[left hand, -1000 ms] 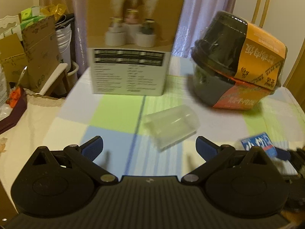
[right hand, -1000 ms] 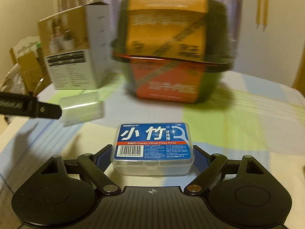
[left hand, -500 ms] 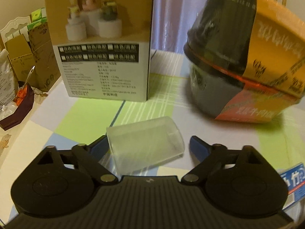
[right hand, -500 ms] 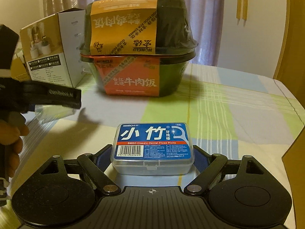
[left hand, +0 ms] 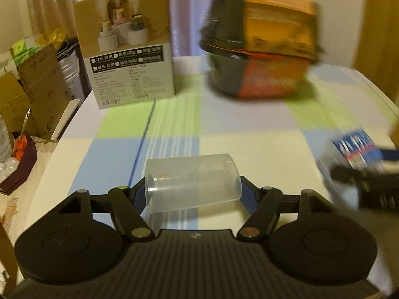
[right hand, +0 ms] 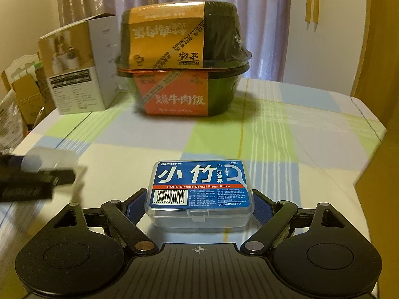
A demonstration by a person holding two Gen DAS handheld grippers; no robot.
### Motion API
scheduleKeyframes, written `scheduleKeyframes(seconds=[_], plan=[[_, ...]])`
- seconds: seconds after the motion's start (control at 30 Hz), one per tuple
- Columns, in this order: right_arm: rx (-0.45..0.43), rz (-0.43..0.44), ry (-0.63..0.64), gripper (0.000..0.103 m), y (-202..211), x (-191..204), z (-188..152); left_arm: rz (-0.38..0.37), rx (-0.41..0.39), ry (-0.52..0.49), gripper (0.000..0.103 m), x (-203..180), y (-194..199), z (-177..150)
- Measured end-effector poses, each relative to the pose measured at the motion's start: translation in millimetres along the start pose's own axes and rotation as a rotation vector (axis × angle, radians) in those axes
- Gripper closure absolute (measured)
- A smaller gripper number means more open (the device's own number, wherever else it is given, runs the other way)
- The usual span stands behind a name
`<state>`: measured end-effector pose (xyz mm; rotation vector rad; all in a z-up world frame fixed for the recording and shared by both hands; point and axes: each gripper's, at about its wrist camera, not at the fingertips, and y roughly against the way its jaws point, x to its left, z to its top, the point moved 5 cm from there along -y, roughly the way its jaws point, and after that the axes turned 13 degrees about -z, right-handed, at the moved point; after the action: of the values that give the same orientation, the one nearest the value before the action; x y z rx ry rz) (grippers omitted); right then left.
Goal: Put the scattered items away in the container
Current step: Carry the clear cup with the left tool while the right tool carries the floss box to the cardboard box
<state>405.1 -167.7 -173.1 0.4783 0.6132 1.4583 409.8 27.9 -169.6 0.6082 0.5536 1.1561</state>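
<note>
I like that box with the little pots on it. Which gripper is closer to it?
Left. The left gripper, holding the clear cup, faces the picture box ahead. The right gripper, holding the floss box, sits farther right.

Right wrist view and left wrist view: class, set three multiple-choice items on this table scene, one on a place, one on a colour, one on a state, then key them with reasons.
1. Where does the product carton stand relative to the stacked meal bowls in the right wrist view?
A left B right C on top

2. The floss pick box has a label mainly
A red B blue C green

3. The clear cup between the left gripper fingers is
A upright B lying on its side C crushed

Key: A, the carton is left of the bowls; B, blue label; C no, B, its rim faces sideways.
</note>
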Motion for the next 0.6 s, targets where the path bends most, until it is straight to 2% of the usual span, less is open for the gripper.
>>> scheduleKeyframes(seconds=[0.17, 0.3, 0.6], plan=[[0.017, -0.003, 0.005, 0.015, 48, -10, -21, -0.031, 0.032, -0.058, 0.035, -34, 50, -31], [0.031, -0.004, 0.013, 0.015, 92, -19, -36, -0.053, 0.064, -0.040, 0.035, -54, 81, -52], [0.060, -0.017, -0.010, 0.015, 174, -44, -56, -0.093, 0.071, -0.006, 0.035, -90, 149, -64]])
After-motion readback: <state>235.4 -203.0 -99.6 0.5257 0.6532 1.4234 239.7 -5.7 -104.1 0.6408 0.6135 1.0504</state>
